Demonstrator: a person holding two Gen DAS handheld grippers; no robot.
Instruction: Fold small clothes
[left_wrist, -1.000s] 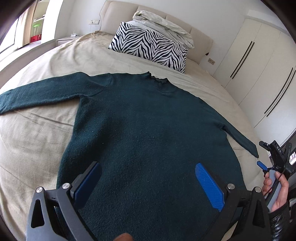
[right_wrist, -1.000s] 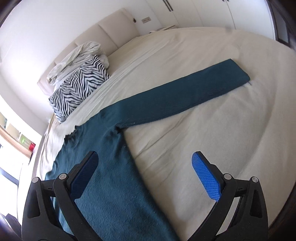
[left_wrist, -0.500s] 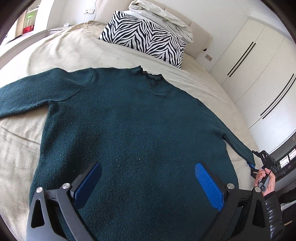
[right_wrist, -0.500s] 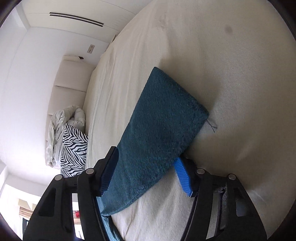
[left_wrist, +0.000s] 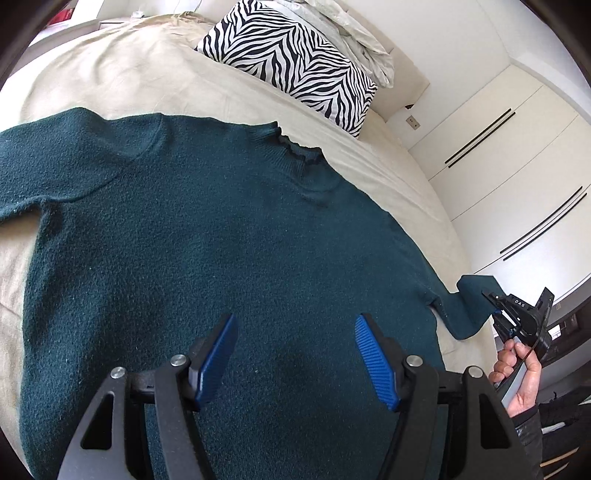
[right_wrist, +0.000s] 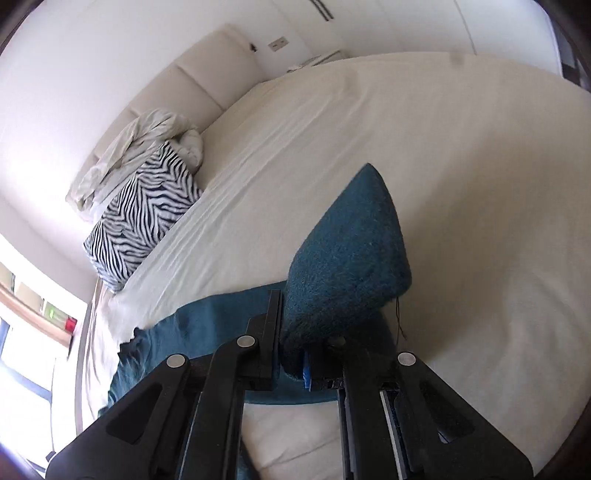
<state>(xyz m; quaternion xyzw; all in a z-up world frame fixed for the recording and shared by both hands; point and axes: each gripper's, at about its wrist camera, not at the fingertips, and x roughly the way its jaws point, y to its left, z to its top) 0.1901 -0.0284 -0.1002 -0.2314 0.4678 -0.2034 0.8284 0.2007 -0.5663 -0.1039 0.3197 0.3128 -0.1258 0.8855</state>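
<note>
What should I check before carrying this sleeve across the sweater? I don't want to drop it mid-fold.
1. Right gripper shut on the sleeve end: ok.
2. Depth of grip: cannot tell; the fingertips are hidden by cloth.
3. Sleeve lifted off the bed: ok, its end stands up above the sheet.
4. Sweater body flat as landing area: ok, no big wrinkles visible.
5. Left gripper ready: open, hovering over the lower body; whether it touches the cloth, cannot tell.
6. Zebra pillow clear of the fold path: ok, beyond the collar.
</note>
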